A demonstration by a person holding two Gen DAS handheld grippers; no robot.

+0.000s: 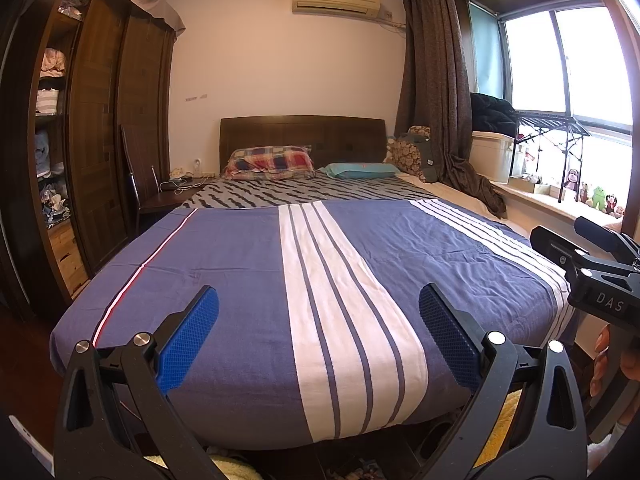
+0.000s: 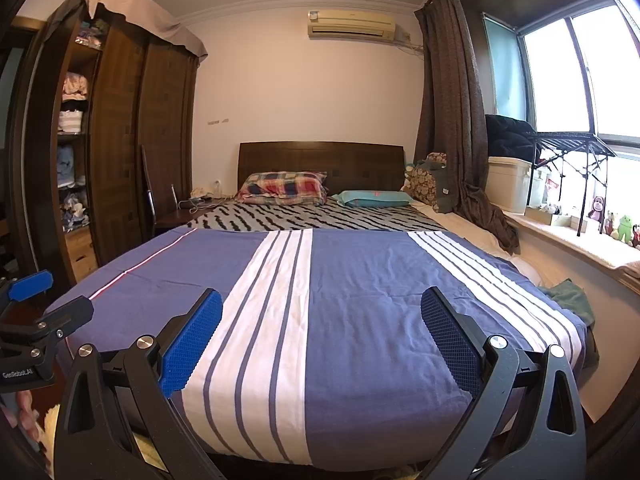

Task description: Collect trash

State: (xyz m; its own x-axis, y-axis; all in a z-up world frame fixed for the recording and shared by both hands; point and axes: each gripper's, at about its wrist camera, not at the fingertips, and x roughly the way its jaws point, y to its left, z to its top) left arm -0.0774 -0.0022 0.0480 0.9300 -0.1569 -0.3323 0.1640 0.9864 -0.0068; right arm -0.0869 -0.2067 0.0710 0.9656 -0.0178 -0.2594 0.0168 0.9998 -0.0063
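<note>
Both grippers hover at the foot of a bed [image 1: 240,264] covered by a blue sheet with white stripes. My left gripper [image 1: 318,312] is open and empty, with blue pads [image 1: 188,344] spread wide. My right gripper [image 2: 320,316] is open and empty too. The right gripper shows at the right edge of the left wrist view [image 1: 592,264]; the left gripper shows at the left edge of the right wrist view [image 2: 32,308]. I see no clear piece of trash on the bed. Small items lie on the nightstand [image 1: 176,184], too small to identify.
A dark wardrobe [image 1: 104,152] with open shelves stands left of the bed. Two pillows [image 1: 272,162] lie at the headboard. A brown curtain [image 1: 440,92] hangs at the right by a windowsill [image 2: 580,240] with toys, a box and a rack. A green cloth [image 2: 570,296] lies by the bed's right edge.
</note>
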